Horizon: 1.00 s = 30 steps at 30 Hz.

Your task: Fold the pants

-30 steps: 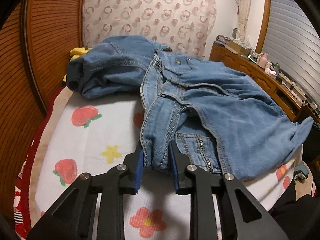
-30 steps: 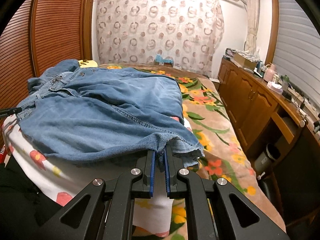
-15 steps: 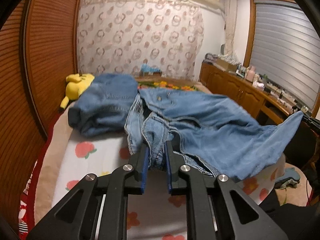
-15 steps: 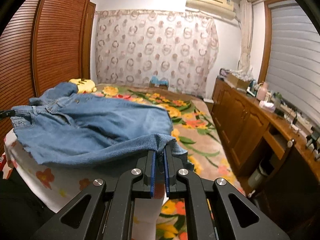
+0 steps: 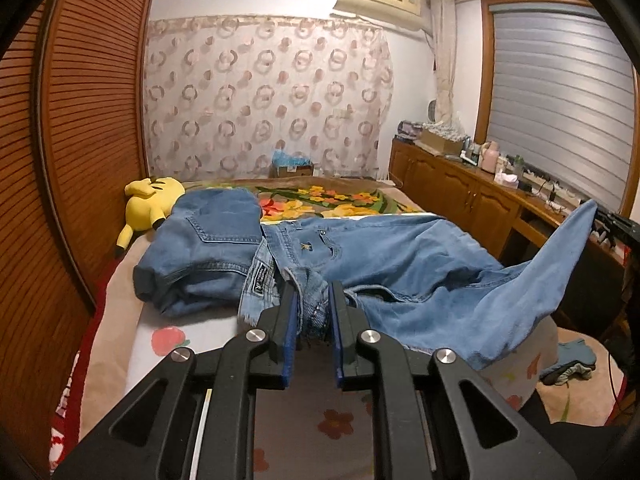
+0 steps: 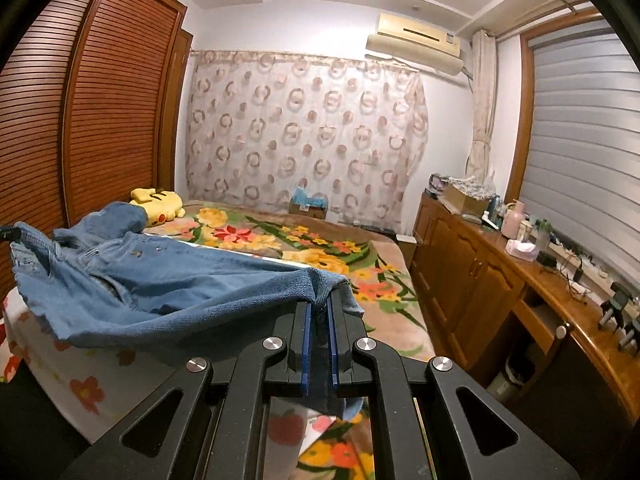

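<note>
A pair of blue denim pants stretches across the near end of the bed, raised at both ends. My left gripper is shut on a bunched fold of denim at the waistband end. My right gripper is shut on the hem of a leg of the same pants, and the cloth hangs from it in a sagging sheet. In the left wrist view that lifted hem rises to a point at the far right, where the right gripper shows as a dark shape. A second, folded denim garment lies behind on the left.
The bed carries a white fruit-print sheet near me and a floral blanket farther back. A yellow plush toy lies by the brown louvred wardrobe. A wooden sideboard with several small items lines the right wall. Clothes lie on the floor.
Both grippers have risen, lifting the pants' ends off the bed; the left rose more and tipped up, bringing the room into view. The left jaws closed tighter on the denim.
</note>
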Motion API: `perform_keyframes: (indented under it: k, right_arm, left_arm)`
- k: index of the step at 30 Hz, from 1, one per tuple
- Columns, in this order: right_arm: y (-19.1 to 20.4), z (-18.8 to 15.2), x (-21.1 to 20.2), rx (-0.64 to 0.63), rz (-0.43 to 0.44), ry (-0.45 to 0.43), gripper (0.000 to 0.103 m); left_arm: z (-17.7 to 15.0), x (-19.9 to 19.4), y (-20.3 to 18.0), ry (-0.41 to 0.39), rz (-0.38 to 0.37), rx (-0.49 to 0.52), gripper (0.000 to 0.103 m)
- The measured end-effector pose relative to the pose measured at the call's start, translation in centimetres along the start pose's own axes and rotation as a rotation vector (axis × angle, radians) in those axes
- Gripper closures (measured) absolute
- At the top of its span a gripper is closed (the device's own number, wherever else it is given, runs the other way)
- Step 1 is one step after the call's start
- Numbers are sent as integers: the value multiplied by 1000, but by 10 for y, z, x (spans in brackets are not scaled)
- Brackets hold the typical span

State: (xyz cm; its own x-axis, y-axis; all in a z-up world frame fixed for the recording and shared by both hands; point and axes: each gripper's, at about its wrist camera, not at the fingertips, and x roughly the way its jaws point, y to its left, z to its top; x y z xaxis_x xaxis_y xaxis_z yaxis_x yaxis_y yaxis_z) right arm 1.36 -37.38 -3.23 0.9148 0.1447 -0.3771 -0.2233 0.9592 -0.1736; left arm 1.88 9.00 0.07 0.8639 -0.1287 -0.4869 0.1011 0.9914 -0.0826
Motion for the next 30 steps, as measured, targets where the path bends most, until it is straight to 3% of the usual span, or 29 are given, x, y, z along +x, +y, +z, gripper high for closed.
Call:
perform_keyframes:
  k: [11,20,30]
  right_arm:
    - [6,4,75,-20,-14,43,96]
    - [-11,34,94,-16,-28,31,96]
    - [-19,41,137,-9,-27,65,96]
  left_arm:
    - [34,51,-1,18,29,33,88]
    - [68,92,-1,23,40,39,88]
    - [95,142,7,60,51,38,88]
